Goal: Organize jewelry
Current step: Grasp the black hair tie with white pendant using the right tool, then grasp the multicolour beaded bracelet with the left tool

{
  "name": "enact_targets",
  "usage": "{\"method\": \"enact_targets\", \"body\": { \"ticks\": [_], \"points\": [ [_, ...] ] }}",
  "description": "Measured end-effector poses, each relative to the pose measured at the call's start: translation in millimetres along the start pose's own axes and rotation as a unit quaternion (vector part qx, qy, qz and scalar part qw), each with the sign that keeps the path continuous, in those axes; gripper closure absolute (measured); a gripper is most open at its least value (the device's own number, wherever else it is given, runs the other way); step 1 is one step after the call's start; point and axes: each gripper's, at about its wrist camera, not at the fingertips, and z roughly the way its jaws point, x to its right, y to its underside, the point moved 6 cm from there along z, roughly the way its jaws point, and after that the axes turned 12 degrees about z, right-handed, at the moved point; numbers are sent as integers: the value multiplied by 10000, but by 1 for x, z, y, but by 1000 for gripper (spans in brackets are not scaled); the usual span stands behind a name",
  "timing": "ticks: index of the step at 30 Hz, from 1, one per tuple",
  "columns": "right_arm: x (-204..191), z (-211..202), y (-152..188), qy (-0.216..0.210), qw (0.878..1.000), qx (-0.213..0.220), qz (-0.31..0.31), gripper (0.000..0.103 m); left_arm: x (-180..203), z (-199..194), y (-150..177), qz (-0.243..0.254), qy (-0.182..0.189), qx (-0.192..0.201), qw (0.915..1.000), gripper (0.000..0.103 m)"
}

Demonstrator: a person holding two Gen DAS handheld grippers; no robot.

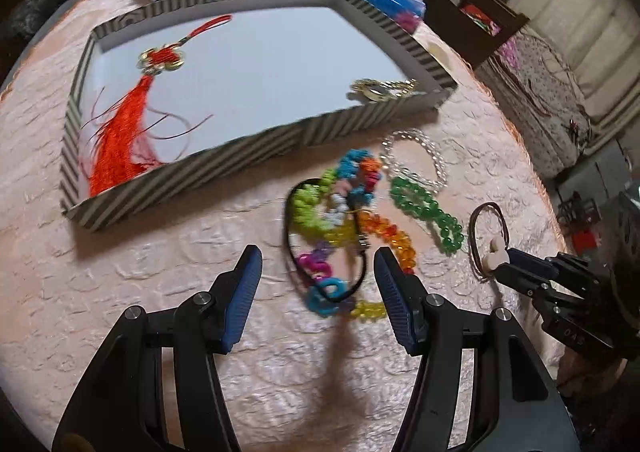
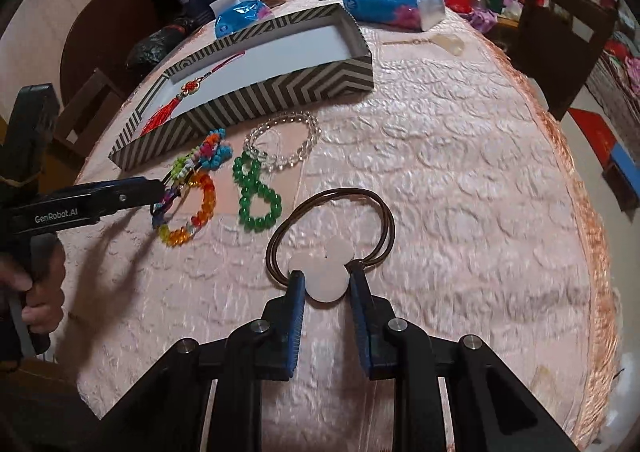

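right gripper pinching hair tie's white charm | left gripper wide, astride bracelet pile | striped tray beyond, up-left

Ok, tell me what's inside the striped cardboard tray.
Inside the striped cardboard tray, a red tassel knot charm lies at one end and a gold metal piece in the opposite corner, partly hidden by the tray's wall.

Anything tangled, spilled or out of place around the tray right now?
Yes: the colourful bracelets lie in a tangled heap outside the striped tray, with a black cord looped through them. The green bead bracelet is twisted into a figure eight. Nothing looks spilled or broken.
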Motion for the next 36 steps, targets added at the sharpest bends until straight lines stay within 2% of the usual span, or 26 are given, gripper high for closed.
{"method": "enact_targets", "body": {
  "ticks": [5,7,9,13,15,17,19,27,32,34,36],
  "points": [
    [-2,-3,-2,-100,9999,96,-25,81,15,2,-7,254,-5,60,9997,46],
    [-3,-1,-1,-201,9998,41,3,81,17,7,-7,316,-15,-4,9995,57],
    [-5,1,1,-194,9998,46,-69,81,18,11,-7,351,1,-47,9994,75],
    [-6,1,2,-229,9996,138,-88,79,15,14,-11,290,52,-21,9996,80],
    [-9,1,3,-254,9994,154,-167,76,12,14,-11,232,56,-21,9997,95],
    [-12,1,4,-170,9993,143,-286,76,12,10,-10,217,92,29,9997,98],
    [-11,1,4,-171,9995,97,-246,81,12,6,-10,194,128,88,9997,99],
    [-6,-23,3,-464,9984,229,220,82,16,-24,-2,278,318,313,9986,99],
    [-11,-31,4,-543,9977,239,322,82,21,-19,-2,398,273,238,9986,99],
    [-14,-31,8,-533,9979,214,287,82,24,-13,-9,438,258,262,9984,96],
    [-17,-33,10,-540,9980,205,263,82,27,-3,-17,489,225,201,9983,88]
  ]
}}
